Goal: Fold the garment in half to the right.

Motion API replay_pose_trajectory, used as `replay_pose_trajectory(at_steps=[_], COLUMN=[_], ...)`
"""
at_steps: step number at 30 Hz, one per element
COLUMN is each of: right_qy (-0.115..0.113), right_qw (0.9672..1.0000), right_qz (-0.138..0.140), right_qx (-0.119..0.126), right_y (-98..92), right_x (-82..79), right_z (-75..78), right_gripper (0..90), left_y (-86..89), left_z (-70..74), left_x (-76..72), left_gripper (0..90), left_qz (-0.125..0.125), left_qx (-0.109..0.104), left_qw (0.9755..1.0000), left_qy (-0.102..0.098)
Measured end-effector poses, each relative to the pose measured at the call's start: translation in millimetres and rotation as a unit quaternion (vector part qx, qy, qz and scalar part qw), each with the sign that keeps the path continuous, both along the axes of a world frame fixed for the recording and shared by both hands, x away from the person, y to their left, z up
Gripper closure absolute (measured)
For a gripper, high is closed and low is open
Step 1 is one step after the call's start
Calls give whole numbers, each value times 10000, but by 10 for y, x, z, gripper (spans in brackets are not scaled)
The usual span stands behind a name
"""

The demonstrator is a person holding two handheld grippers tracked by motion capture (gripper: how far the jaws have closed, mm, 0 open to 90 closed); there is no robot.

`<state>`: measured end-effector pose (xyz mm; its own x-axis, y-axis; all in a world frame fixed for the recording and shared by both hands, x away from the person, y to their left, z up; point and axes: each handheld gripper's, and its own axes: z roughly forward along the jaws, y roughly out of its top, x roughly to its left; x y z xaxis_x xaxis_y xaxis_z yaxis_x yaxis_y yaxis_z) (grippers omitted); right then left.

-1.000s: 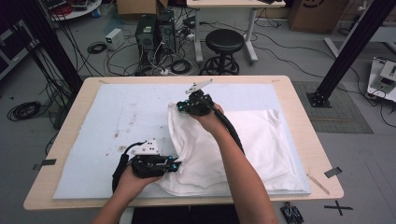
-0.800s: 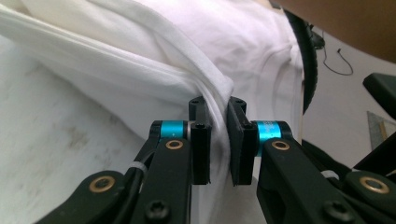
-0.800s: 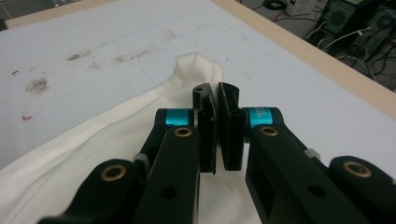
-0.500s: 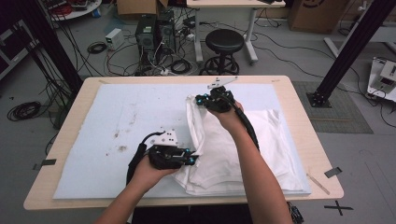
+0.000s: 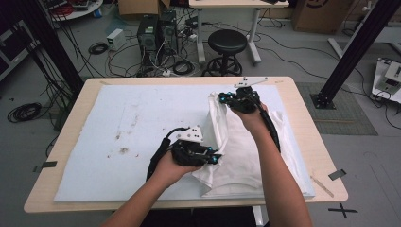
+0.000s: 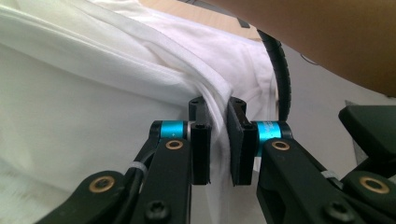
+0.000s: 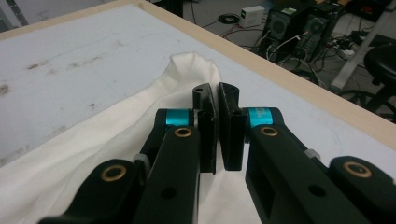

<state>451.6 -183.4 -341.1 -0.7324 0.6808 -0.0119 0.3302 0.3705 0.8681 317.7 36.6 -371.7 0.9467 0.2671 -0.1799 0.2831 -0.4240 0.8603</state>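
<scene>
On the white-covered surface [image 5: 118,137], your left claw [image 6: 218,140] and right claw [image 7: 217,126] are both closed, each pinching the white T-shirt [image 5: 236,146].

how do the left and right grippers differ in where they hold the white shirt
The left gripper pinches the white shirt at its near side, close to the person; the right gripper pinches it at the far side. The left holds a bunched fold, the right a thin edge. Both are shut on the cloth.

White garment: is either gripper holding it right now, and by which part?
Both. The left gripper pinches a bunched fold of the white garment at its near-left edge; the right gripper grips its far edge, lifted.
</scene>
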Motion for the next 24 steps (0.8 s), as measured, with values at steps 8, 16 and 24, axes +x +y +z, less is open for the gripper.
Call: replay_pose_trajectory(at_steps=[8, 16, 24], right_qy=[-53, -116, -86], right_qw=[9997, 9986, 9970], right_qz=[-255, -510, -764], right_qx=[-23, -54, -118], right_y=[-340, -633, -894], right_x=[-47, -90, -124], right_z=[13, 32, -12], right_gripper=[877, 877, 877], left_y=[-288, -562, -837], left_z=[19, 52, 29], left_x=[60, 137, 211], left_gripper=[809, 808, 809], left_qz=[-207, -422, -616], left_qx=[-11, -1, 96], left_qw=[9998, 9991, 9980], left_qy=[38, 81, 111])
